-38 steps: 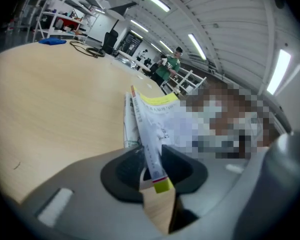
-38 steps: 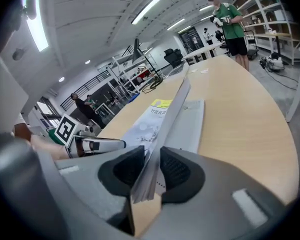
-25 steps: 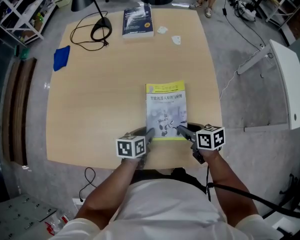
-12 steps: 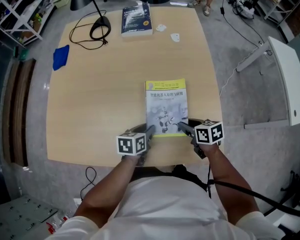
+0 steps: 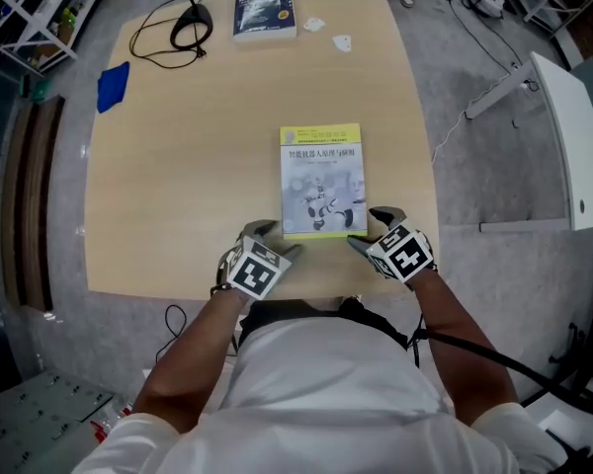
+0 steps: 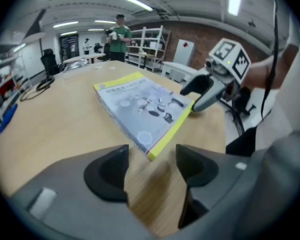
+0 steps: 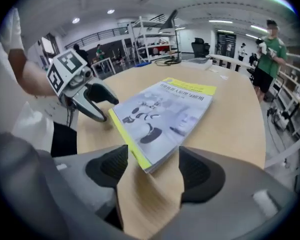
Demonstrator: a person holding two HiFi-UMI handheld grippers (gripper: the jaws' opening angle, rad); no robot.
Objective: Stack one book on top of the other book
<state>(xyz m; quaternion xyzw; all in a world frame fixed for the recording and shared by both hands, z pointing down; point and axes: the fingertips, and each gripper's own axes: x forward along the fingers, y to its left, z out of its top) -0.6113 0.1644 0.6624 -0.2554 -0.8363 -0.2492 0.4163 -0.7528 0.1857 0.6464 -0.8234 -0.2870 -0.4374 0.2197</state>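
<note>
Grey, yellow-edged book [image 5: 322,179], long axis toward 12 o'clock, is flanked at 6 o'clock by left hand-held gripper [image 5: 275,239] and right hand-held gripper [image 5: 373,229], jaws just opened wide, clamping nothing.

Left gripper [image 5: 275,237]: jaws have just been opening, now wide apart. Tip earlier lay over the near left corner of the yellow-edged book [image 5: 321,181]; now off the cover, just beside that corner, only bare table [image 5: 178,186] between the jaws

Right gripper [image 5: 368,228]: likewise, jaws have just been opening, now wide. Tip drawn off the near right corner, nothing between them

Both wrists rolled: left marker cube [image 5: 252,272] and right marker cube [image 5: 405,255] sat square to the head view before, now skewed diagonal

Head view shifted: table and books sit higher in frame, dark book [image 5: 264,8] now at the top edge, lamp shade gone from sight, only the lamp base [image 5: 191,16] left
</note>
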